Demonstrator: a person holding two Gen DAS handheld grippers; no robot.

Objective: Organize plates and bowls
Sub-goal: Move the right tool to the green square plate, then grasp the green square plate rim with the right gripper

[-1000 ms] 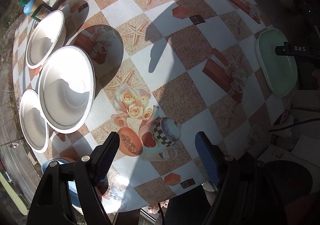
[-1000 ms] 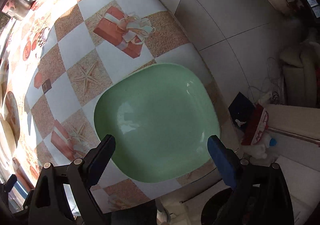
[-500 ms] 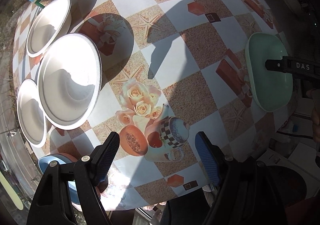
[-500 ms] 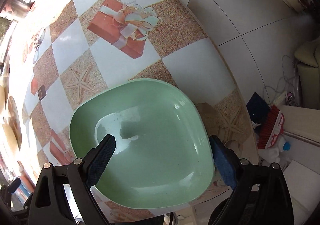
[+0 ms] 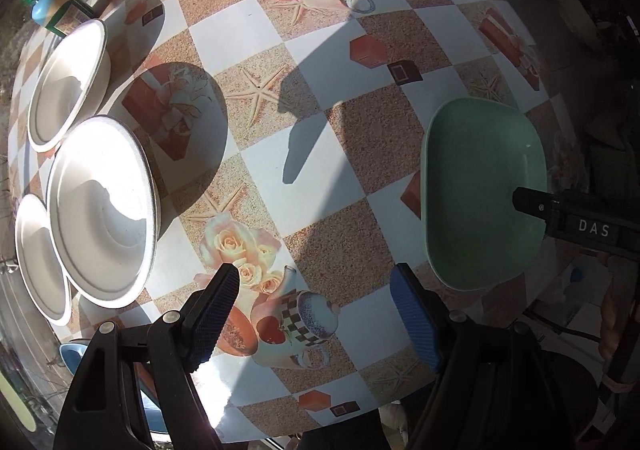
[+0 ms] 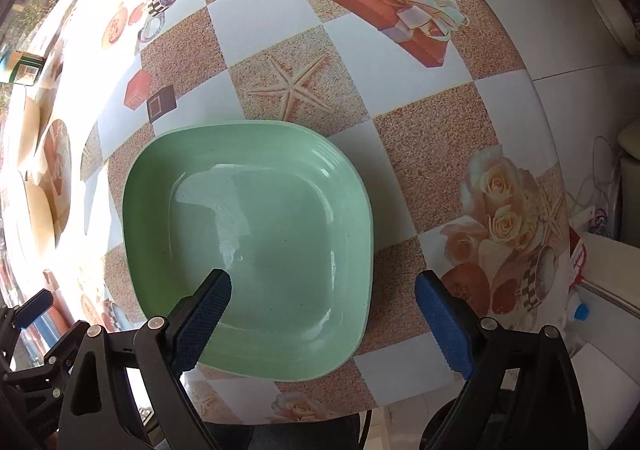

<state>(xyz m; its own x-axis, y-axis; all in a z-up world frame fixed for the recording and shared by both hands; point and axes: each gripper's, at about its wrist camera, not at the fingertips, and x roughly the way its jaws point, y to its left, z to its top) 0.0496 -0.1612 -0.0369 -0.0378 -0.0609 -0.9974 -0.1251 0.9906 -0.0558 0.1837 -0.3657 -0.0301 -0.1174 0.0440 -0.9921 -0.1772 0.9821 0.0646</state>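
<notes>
Green plate (image 6: pixel 256 234): we had it square-ish with rounded corners, pale mint, glossy, a shallow raised rim around a flat well, and window light glinting off the glaze.
Where it sat: on the checkered tablecloth (image 6: pixel 420 154), over toward the table's right side, partly covering a sandy square and a printed starfish; in the left view the same plate (image 5: pixel 480 186) lay near the table edge.
Right gripper (image 6: pixel 324 314): our jaws stood wide apart; the left finger (image 6: pixel 204 314) hung over the plate's near rim, the right finger was out over the cloth just past the plate's right edge. We held nothing, and we could not tell whether the left pad touched the plate.
Left gripper (image 5: pixel 316 314): wide open too, empty, poised over the printed teacup and roses near the front edge.
White bowls: three on the far left, the big bowl (image 5: pixel 100 210) in the middle overlapping the small front bowl (image 5: pixel 38 258), with the rear bowl (image 5: pixel 68 82) just behind it; plain white, a thin grey line inside each rim, bright sun and hard shadows inside.
Blue dish (image 5: pixel 74 354): only a sliver showed behind our left finger.
Other tool: the right gripper's black body, lettered DAS, reached over the green plate's right rim in the left view.
</notes>
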